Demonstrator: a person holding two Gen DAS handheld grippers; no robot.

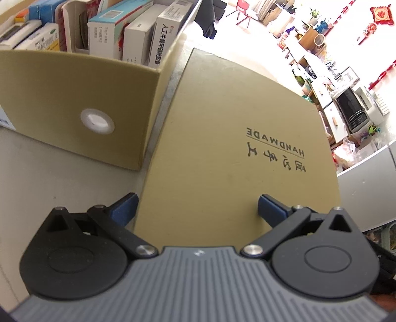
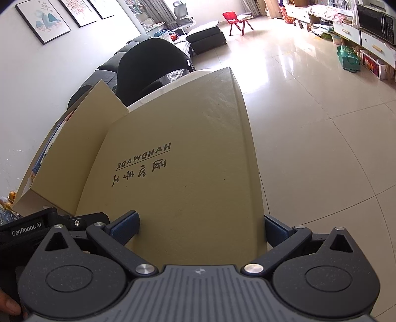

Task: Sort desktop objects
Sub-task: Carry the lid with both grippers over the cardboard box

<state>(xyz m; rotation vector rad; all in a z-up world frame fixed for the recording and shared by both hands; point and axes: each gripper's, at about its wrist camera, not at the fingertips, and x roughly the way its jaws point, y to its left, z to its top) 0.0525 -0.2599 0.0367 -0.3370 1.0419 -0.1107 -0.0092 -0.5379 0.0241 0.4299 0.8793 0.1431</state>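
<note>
Your tan lid printed "HANDMADE" lies flat just right of the open tan box, its near edge reaching back between the fingers of both grippers; in the right wrist view the same lid runs forward from the camera, with its far right corner overhanging the tiled floor. Your left gripper is spread wide: the left blue pad sits at the lid's near-left corner over the table, and the right pad stands over the lid's surface, so nothing is clamped. Your right gripper is also spread wide, with one blue pad over the lid and the other at the lid's right edge; whether the pads touch the cardboard cannot be told. The box stands upright to the left of the lid, a white round sticker on its near wall. Packed in it on end are medicine cartons, white and blue. The left gripper's black body, marked "GenRobot.AI", shows at the lower left of the right wrist view. Beyond the table are a black chair, a dark sofa, a red child's chair and a microwave on a low cabinet.
</note>
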